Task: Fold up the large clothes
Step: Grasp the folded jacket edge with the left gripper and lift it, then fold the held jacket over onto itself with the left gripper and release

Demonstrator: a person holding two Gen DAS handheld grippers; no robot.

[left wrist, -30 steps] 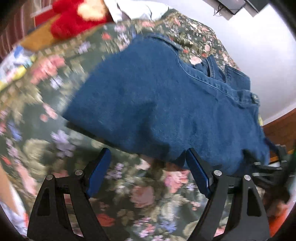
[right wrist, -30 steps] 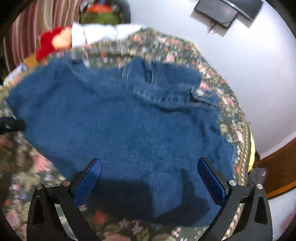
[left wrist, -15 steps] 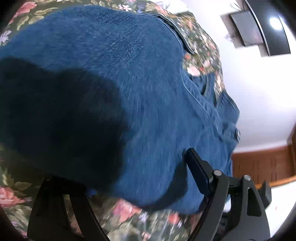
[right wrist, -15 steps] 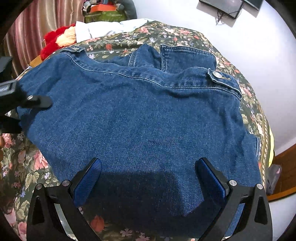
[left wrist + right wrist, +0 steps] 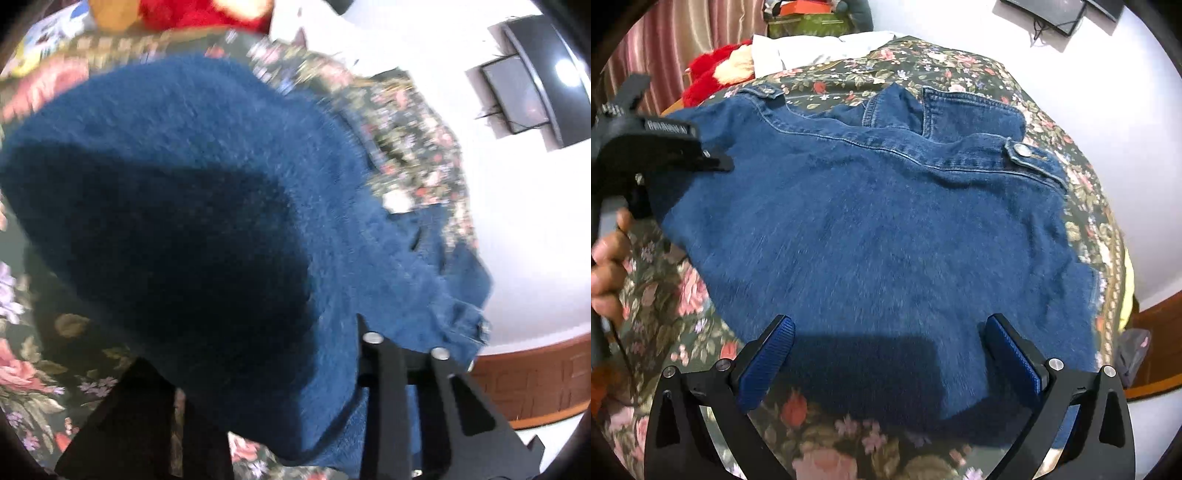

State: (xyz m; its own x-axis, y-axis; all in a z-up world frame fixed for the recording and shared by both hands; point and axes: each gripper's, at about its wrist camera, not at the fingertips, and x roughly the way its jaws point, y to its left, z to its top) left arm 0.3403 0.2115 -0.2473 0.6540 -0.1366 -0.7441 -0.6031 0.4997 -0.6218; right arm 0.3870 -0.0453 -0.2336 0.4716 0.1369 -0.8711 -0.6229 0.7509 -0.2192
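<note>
- Lying spread on the floral bedspread [image 5: 964, 70] is the denim jacket [image 5: 886, 229], back side up as far as the right wrist view shows, with the yoke seam running across it and a buttoned tab [image 5: 1021, 150] near the right shoulder.
- Judging from that, the fold is only starting: the body is still one broad, flat sheet, with no completed crease visible, and the sleeves cannot be made out, so they may be tucked under.
- The left tongs [image 5: 713, 162] are at the jacket's left edge, near the shoulder, and their jaws are closing; in the left wrist view denim bulges up between the black fingers and covers the tips, so cloth is between them, though whether the pads already press on it is hidden.
- That raised, shadowed hump of fabric in the left wrist view suggests this side is being gathered for a lengthwise fold toward the middle.
- The right tongs [image 5: 886, 354] stand wide apart over the near hem, their blue pads [image 5: 768, 354] clear of the cloth and holding nothing.
- Orientation: the collar [image 5: 945, 110] points away from the person, toward the far end of the bed and the white wall; the hem lies nearest the right tongs.
- The long axis runs from hem to collar, near to far, tilted slightly to the right in the right wrist view.
- Left to do, in my judgement: bring both sides in, then fold hem to collar.
</note>
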